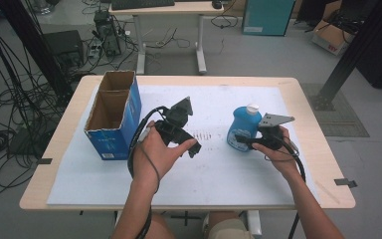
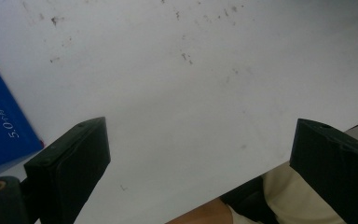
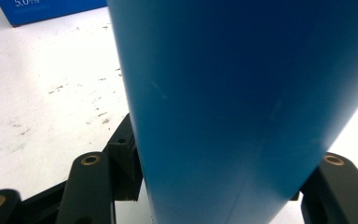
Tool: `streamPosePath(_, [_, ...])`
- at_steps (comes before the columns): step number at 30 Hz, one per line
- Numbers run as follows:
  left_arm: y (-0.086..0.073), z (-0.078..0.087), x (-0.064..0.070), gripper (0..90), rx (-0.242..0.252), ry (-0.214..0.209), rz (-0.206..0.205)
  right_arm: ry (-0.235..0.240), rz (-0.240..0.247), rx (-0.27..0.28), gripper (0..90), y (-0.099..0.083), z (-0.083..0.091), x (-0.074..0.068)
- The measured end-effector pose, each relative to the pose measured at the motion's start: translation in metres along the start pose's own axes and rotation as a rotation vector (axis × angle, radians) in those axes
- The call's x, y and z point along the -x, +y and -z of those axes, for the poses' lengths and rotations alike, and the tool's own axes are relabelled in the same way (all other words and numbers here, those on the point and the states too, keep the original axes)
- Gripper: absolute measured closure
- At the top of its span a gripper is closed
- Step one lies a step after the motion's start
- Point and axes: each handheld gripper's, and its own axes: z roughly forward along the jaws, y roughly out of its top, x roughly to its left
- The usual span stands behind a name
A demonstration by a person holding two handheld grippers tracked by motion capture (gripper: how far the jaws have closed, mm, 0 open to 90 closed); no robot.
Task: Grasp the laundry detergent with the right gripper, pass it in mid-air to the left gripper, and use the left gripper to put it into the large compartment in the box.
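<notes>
So the right gripper [image 1: 242,141] has its two black jaws clamped around the lower body of a blue plastic bottle with a white cap [image 1: 243,127], which stands upright on the white sheet [image 1: 219,169] covering the light wooden table [image 1: 323,154], over toward the right half of it. From the right gripper view the bottle [image 3: 242,102] is basically a wall of blue sitting between the jaws, pressed in from both sides, with the scuffed white sheet [image 3: 42,102] off to the side of it. The left gripper [image 1: 191,145] is held up in the person's left hand [image 1: 151,157] near the middle of the table, well apart from the bottle, and its jaws are spread wide with nothing between them; in the left gripper view you just see the white sheet [image 2: 191,84] through the gap. An open-topped blue cardboard box [image 1: 114,117] stands at the left side of the sheet, just beside the left gripper, and a corner of it [image 2: 2,126] peeks into the left gripper view too. The right hand [image 1: 278,149] wraps the gripper's handle just right of the bottle
</notes>
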Motion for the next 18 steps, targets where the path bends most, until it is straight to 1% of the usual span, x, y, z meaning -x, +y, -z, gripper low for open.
streamPosePath(1, [-0.0001, 0.0, 0.0003, 5.3, 0.001, -0.001, 0.003, 0.003, -0.004, -0.006, 41.8, -0.0002, 0.0006, -0.0003])
streamPosePath(2, [0.0, 0.0001, 0.0002, 5.3, 0.001, -0.001, 0.003, 0.002, 0.004, -0.003, 41.8, -0.0001, 0.0003, 0.0003])
streamPosePath(4, [0.0, 0.0005, 0.0, 5.3, 0.002, 0.001, 0.002, -0.001, -0.007, -0.004, 42.1, 0.0, 0.0003, -0.0005])
streamPosePath(10, [-0.0008, 0.0012, 0.0, 5.2, 0.002, 0.001, 0.003, 0.002, 0.003, -0.002, 42.6, 0.0, 0.0003, 0.0005])
streamPosePath(18, [-0.0021, 0.0016, -0.0005, 5.3, 0.0, 0.002, 0.005, 0.002, -0.005, -0.005, 42.9, -0.0001, 0.0006, 0.0])
